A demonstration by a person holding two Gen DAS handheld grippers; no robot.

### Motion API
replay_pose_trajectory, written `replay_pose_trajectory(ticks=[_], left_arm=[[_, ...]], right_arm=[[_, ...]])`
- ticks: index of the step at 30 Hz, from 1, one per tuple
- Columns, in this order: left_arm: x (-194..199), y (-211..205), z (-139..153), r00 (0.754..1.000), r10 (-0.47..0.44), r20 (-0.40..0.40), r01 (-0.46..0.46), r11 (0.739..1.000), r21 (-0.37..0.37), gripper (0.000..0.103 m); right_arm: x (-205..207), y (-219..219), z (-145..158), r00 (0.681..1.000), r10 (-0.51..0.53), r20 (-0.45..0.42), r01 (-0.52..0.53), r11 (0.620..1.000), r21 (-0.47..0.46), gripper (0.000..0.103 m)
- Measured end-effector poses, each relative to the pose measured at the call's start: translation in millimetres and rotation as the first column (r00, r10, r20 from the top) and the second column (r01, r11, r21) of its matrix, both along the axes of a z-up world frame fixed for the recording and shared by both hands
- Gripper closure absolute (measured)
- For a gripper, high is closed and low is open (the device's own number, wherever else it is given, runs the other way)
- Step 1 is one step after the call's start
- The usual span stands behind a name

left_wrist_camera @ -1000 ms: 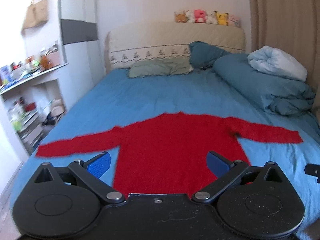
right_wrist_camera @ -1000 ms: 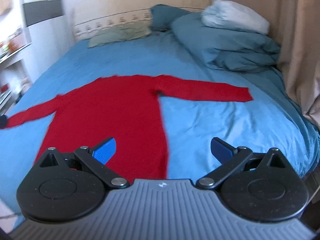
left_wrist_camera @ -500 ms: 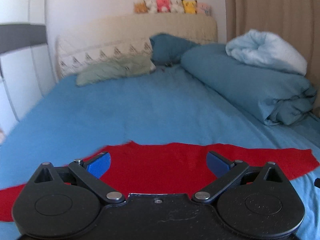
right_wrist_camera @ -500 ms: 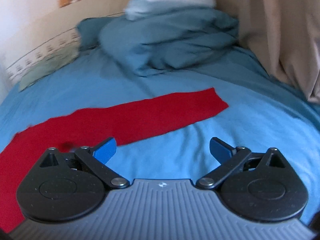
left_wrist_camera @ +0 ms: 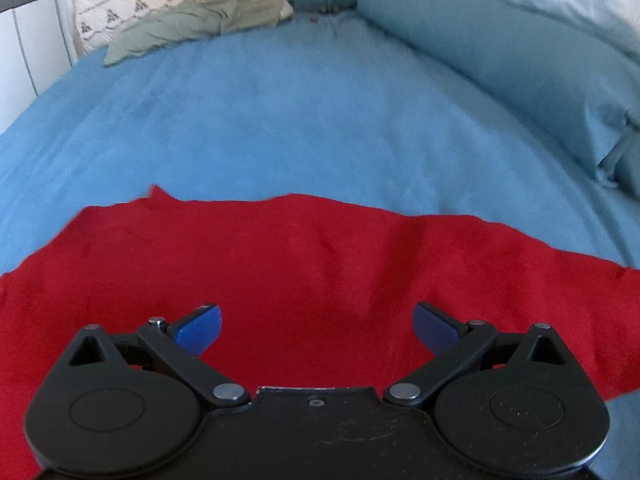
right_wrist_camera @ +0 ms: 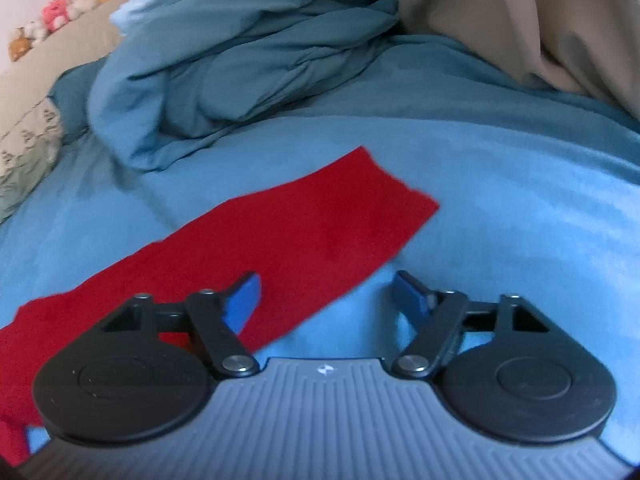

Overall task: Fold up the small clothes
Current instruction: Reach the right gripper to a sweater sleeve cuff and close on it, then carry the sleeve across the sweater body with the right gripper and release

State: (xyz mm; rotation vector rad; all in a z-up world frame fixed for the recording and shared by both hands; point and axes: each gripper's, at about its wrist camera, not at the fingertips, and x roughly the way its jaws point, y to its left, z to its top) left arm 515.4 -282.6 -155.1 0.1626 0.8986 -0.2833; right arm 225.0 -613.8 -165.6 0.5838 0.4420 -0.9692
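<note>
A red long-sleeved sweater (left_wrist_camera: 312, 264) lies flat on the blue bed sheet (left_wrist_camera: 280, 120). My left gripper (left_wrist_camera: 318, 326) is open and empty, low over the sweater's upper body, near the shoulder line. In the right wrist view the sweater's right sleeve (right_wrist_camera: 304, 232) stretches to its cuff end. My right gripper (right_wrist_camera: 326, 296) is open and empty, just above the sleeve's near edge, close to the cuff.
A rumpled teal duvet (right_wrist_camera: 240, 48) is heaped at the back right of the bed, also in the left wrist view (left_wrist_camera: 520, 64). A grey-green pillow (left_wrist_camera: 196, 28) lies by the headboard. A beige curtain (right_wrist_camera: 520, 20) hangs at the right. Plush toys (right_wrist_camera: 64, 12) sit on the headboard.
Both grippers have moved forward and down towards the sweater. The left one closed in on the shoulder area, the right one on the right sleeve's cuff. Both stay open.
</note>
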Motion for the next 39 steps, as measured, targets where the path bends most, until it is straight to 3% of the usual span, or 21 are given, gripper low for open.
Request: replay_pose_trajectory(ticks=[2,4,7,11,14,18,21,25,29,33,36,39], left_arm=[[9,-8,-8,1.000,0.006,-0.029,-0.006,1.000,0.021,0.000],[19,-13,-16,0.998,0.027,-0.062,-0.025,0.999,0.046,0.000],[25,-9,-23,0.994,0.042,-0.104,-0.038,0.999,0.034,0.000],[35,8,-12,0.991,0.054,-0.126,-0.054,0.999,0.002,0.000],[37,30,10,0.994,0.059,-0.090,-0.060,0.998,-0.009,0.000],[38,75,45,0.998,0.065,-0.008,-0.065,0.998,0.011,0.000],[41,114,61,0.997,0.072,-0.001,-0.072,0.997,0.012,0.000],[36,168,68,0.994,0.112,0.002,-0.112,0.994,0.019,0.000],[30,224,56,0.982,0.190,-0.005,-0.189,0.980,0.053,0.000],[18,276,40,0.964,0.264,-0.032,-0.264,0.964,0.025,0.000],[6,304,27,0.953,0.296,-0.067,-0.297,0.955,-0.002,0.000],[2,319,20,0.948,0.300,-0.106,-0.306,0.951,-0.040,0.000]], right_arm=[[5,-7,2,1.000,-0.022,-0.008,0.022,1.000,0.006,0.033],[10,-12,6,0.999,-0.026,-0.041,0.026,1.000,0.006,0.061],[17,-21,15,0.998,-0.006,-0.055,0.008,0.999,0.033,0.081],[26,-19,45,0.999,0.043,-0.008,-0.043,0.998,0.044,0.082],[45,0,83,0.989,0.140,0.044,-0.140,0.990,-0.001,0.082],[90,50,137,0.938,0.332,0.105,-0.323,0.942,-0.090,0.082],[135,105,162,0.864,0.481,0.150,-0.467,0.876,-0.123,0.082],[200,195,157,0.722,0.665,0.192,-0.662,0.744,-0.090,0.082],[251,291,109,0.563,0.807,0.178,-0.817,0.576,-0.032,0.082],[274,366,48,0.427,0.903,0.049,-0.904,0.427,0.019,0.082],[275,393,19,0.352,0.935,-0.042,-0.935,0.353,0.024,0.082],[272,414,5,0.303,0.947,-0.104,-0.952,0.306,0.015,0.078]])
